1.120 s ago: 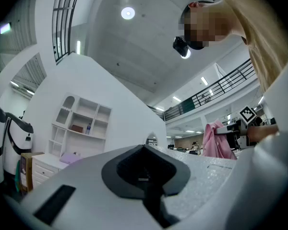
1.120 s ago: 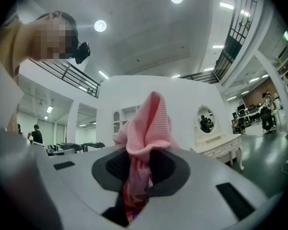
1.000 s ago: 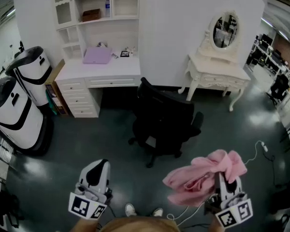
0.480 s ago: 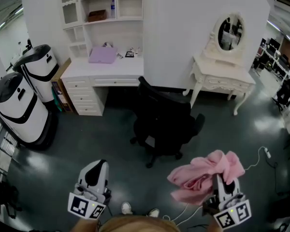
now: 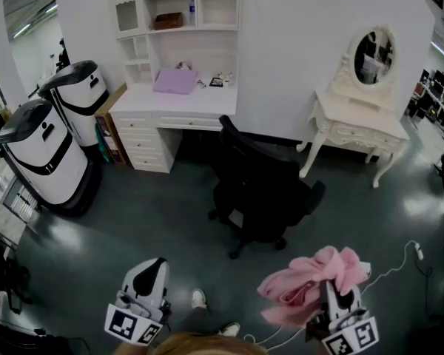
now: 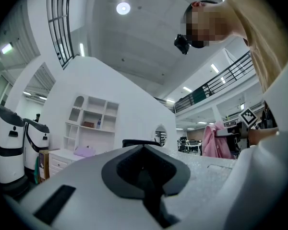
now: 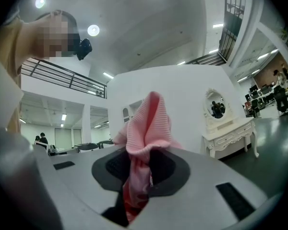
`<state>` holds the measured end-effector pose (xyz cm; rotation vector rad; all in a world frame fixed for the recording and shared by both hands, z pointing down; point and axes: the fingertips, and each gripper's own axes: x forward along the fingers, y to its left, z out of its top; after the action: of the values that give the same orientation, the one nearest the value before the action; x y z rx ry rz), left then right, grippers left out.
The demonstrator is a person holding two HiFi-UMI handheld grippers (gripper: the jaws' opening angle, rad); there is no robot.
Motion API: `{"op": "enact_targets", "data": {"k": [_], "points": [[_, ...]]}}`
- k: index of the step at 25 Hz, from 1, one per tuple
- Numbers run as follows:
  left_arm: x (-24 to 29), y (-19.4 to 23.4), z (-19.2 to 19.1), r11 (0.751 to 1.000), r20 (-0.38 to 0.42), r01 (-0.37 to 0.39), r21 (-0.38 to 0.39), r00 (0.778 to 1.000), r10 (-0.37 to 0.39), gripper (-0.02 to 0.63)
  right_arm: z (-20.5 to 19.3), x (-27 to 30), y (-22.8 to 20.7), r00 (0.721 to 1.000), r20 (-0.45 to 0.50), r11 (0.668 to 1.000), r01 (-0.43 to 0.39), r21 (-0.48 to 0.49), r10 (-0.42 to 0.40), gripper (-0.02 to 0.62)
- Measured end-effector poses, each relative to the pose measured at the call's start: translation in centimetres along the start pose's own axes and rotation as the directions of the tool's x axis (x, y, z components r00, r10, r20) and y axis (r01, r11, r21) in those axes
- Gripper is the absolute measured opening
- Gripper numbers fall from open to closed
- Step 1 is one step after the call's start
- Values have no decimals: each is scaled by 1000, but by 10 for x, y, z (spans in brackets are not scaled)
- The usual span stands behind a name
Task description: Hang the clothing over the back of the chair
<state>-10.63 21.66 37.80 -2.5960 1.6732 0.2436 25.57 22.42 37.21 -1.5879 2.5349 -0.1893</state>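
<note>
Clamping the pink garment (image 5: pixel 308 285) are the right tongs (image 5: pixel 331 299); left tongs (image 5: pixel 153 265) closed, empty; bottle (image 5: pixel 191 7) on shelf (image 5: pixel 216 26).

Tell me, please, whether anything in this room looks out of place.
Nothing is spilled or broken. A white cable lies loose on the floor at the right, and the black chair stands away from the white desk, turned at an angle to it.
</note>
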Motion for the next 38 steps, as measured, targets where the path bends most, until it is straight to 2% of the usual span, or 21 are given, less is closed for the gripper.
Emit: {"op": "enact_targets", "data": {"k": [3,11,16,25,34,38], "points": [[13,5,-1,1000,9,-13,-1,1000,13,3,3,15,-9,1000,0,1000,-12,-5,12,77],[90,35,-22,998,30,37,-41,999,-36,3,15,79,-29,1000,3,999,8,-40,-8,78],[162,74,-19,994,59,92,-58,994,-88,3,32,139,-38,1000,-7,996,16,-88,-17,78],[250,128,-39,972,65,216,-94,975,-211,3,37,212,-30,998,0,995,63,-74,-63,78],[305,141,-61,960,48,253,-123,967,-249,3,41,254,-35,1000,-1,998,16,-56,-16,80],[335,136,-59,964,59,248,-98,968,-243,3,46,270,-52,999,9,998,-33,-56,33,80]]}}
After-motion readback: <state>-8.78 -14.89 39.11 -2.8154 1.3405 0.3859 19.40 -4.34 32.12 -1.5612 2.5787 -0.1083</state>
